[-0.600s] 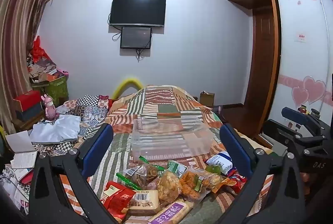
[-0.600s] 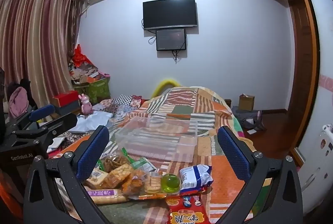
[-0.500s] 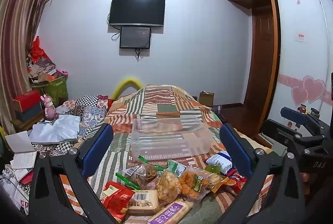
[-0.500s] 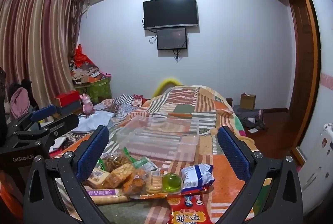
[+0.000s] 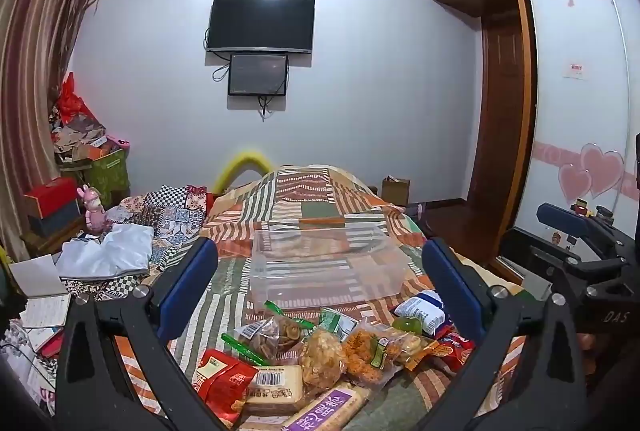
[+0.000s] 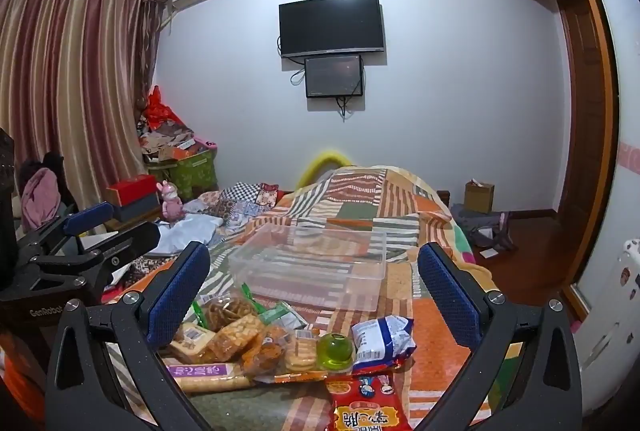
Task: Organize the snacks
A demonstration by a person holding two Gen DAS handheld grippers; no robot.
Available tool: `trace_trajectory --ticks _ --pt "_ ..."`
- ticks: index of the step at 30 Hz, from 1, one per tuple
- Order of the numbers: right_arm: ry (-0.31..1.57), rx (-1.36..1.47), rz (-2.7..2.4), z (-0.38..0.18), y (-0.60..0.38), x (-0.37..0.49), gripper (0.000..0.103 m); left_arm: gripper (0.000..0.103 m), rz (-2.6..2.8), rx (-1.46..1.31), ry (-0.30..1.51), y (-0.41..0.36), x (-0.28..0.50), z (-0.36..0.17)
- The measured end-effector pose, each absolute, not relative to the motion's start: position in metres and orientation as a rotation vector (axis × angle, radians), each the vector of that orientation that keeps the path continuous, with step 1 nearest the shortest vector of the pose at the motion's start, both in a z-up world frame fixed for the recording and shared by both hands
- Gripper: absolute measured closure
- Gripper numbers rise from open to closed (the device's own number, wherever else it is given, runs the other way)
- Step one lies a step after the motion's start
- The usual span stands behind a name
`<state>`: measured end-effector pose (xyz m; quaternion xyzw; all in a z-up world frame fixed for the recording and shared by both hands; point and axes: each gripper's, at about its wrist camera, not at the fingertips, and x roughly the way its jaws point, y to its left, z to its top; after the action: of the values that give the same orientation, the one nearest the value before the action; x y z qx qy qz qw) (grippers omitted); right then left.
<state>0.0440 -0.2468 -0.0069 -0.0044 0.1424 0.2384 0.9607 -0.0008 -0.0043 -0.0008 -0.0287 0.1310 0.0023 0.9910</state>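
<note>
A pile of packaged snacks (image 5: 320, 351) lies on the patchwork bed cover, with an empty clear plastic bin (image 5: 324, 267) just behind it. The pile (image 6: 260, 343) and bin (image 6: 312, 267) also show in the right wrist view. My left gripper (image 5: 320, 279) is open and empty, held above the pile with the bin between its blue pads. My right gripper (image 6: 314, 283) is open and empty too, above the snacks. A white and blue packet (image 6: 382, 337) and a red packet (image 6: 366, 407) lie nearest the right gripper.
Clothes and papers (image 5: 104, 259) clutter the bed's left side. Boxes and bags (image 6: 180, 167) stack by the curtain. A wardrobe (image 5: 568, 111) stands to the right. The other gripper shows at the right edge of the left view (image 5: 580, 251) and at the left edge of the right view (image 6: 80, 255).
Both views have shifted very slightly; the grippers stay open and nothing on the bed has moved.
</note>
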Motion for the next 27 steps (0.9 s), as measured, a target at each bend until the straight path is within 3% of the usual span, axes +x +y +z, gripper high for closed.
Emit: trace_trajectory --ticks 27 --pt "0.28 -0.012 0.494 -0.0032 -0.2439 0.0403 0.0 0.0 0.005 -0.066 0.264 -0.003 -0.0001 -0.0021"
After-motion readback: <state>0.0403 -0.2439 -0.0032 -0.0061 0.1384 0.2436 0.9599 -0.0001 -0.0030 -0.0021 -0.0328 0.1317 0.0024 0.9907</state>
